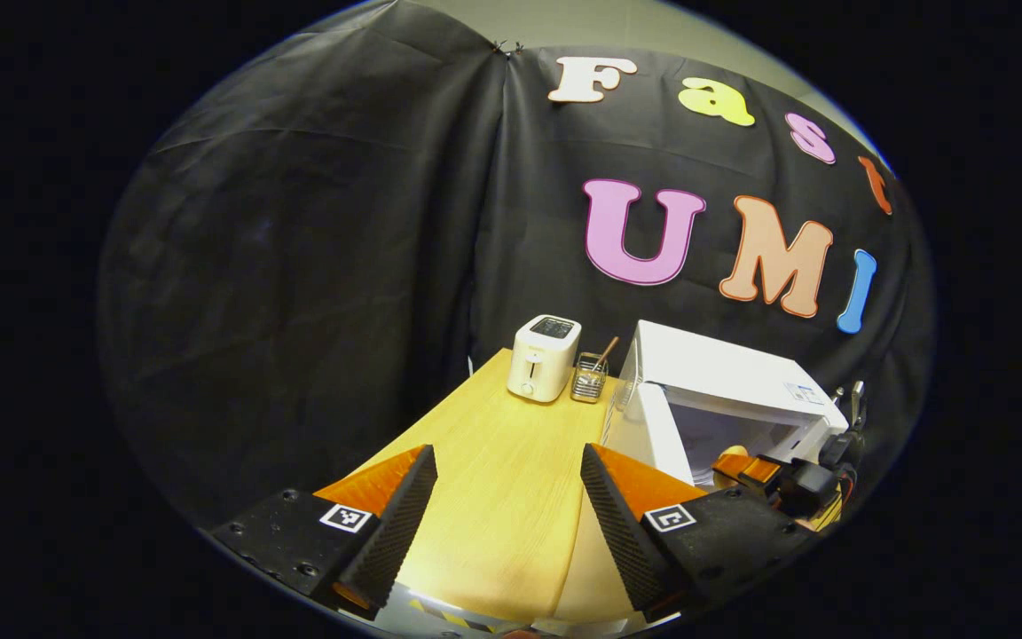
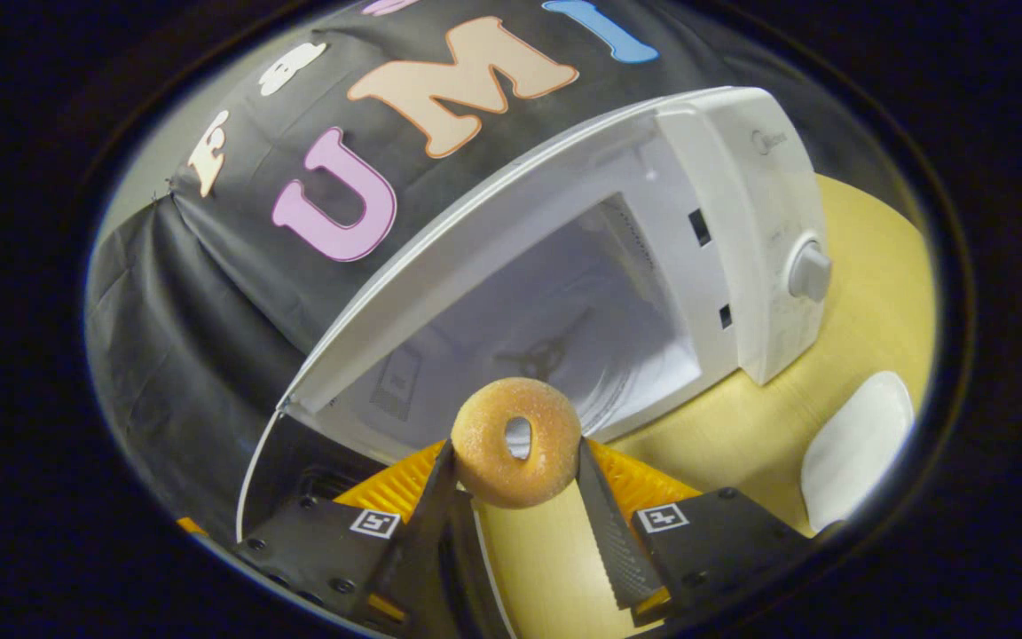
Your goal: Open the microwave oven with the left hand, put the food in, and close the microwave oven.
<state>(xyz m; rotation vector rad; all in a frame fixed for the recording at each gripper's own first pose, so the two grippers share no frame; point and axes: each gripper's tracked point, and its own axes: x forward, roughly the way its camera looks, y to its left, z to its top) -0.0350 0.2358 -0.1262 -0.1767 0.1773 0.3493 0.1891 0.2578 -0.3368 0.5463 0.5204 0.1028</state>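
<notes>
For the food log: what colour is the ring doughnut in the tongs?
Golden-brown sugar-dusted ring doughnut, best in the right gripper view.

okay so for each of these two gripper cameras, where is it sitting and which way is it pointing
Left gripper view: rides the open left gripper above the wooden table, facing the toaster and open microwave; the right gripper shows farther off.
Right gripper view: rides the right gripper, shut on the doughnut, tilted, facing the microwave's cavity.
Shared: microwave, table.

toaster [image 1: 544, 358] left of holder [image 1: 589, 378] | microwave [image 1: 724, 390] right | all on table [image 1: 493, 497]
</notes>
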